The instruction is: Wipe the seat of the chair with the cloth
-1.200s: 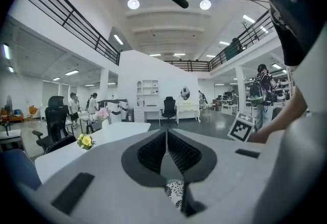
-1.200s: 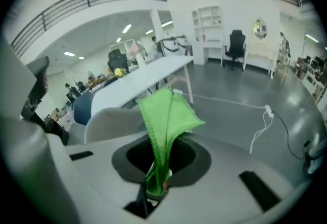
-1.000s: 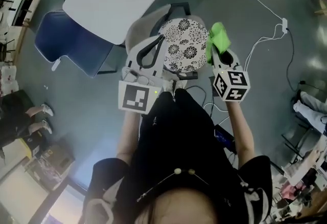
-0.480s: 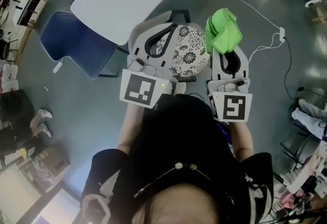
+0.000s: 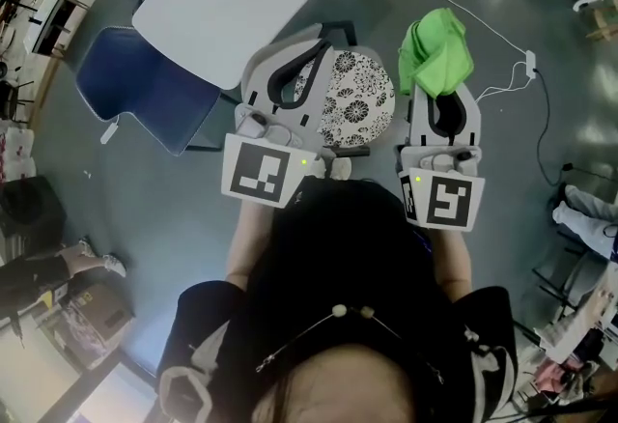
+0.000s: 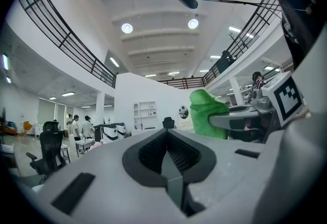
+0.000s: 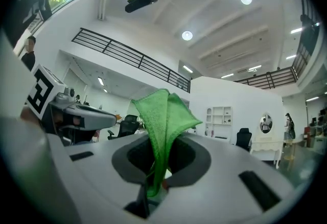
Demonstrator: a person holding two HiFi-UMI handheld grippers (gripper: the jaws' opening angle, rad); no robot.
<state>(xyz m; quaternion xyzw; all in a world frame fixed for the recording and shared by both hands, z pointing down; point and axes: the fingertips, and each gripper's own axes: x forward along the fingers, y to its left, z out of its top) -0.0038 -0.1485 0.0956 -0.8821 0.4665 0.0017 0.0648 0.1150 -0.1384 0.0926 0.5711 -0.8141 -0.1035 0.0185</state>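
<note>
While right claw (image 7: pixel 155 187) pinches cloth (image 7: pixel 163 115), only head view shows chair seat (image 5: pixel 359 98).

A green cloth (image 7: pixel 162 115) rises at the frame's centre, pinched at its base between the closed jaws of the right gripper (image 7: pixel 156 189), with a black balcony railing (image 7: pixel 133 59) and round ceiling lights (image 7: pixel 187 35) above.

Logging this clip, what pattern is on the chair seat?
White with a black floral print; the seat shows best in the head view.
</note>
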